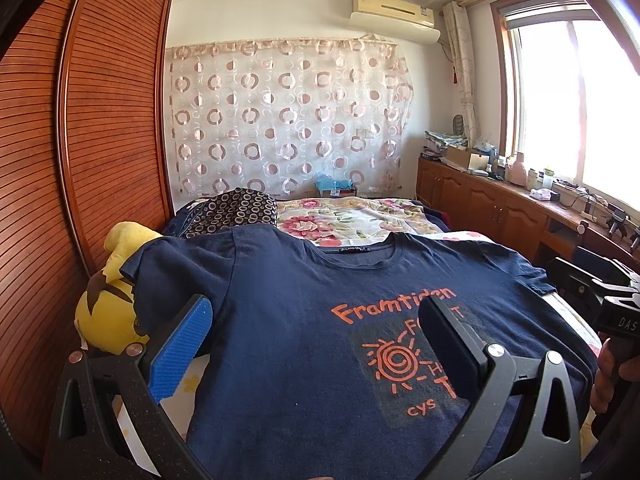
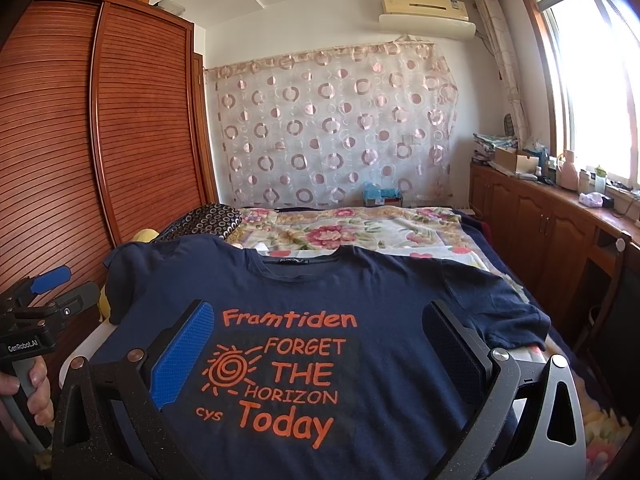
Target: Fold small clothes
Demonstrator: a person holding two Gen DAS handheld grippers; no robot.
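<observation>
Shirt (image 1: 304,320) flat on bed (image 1: 360,216), collar toward frame top. Left tongs (image 1: 316,332) and right tongs (image 2: 320,340) gape wide, empty, at hem end.

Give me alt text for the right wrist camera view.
A navy T-shirt with orange print lies flat, front up, on a bed, seen between the open right gripper fingers. The left gripper sits at the left edge; a wooden wardrobe stands behind.
</observation>
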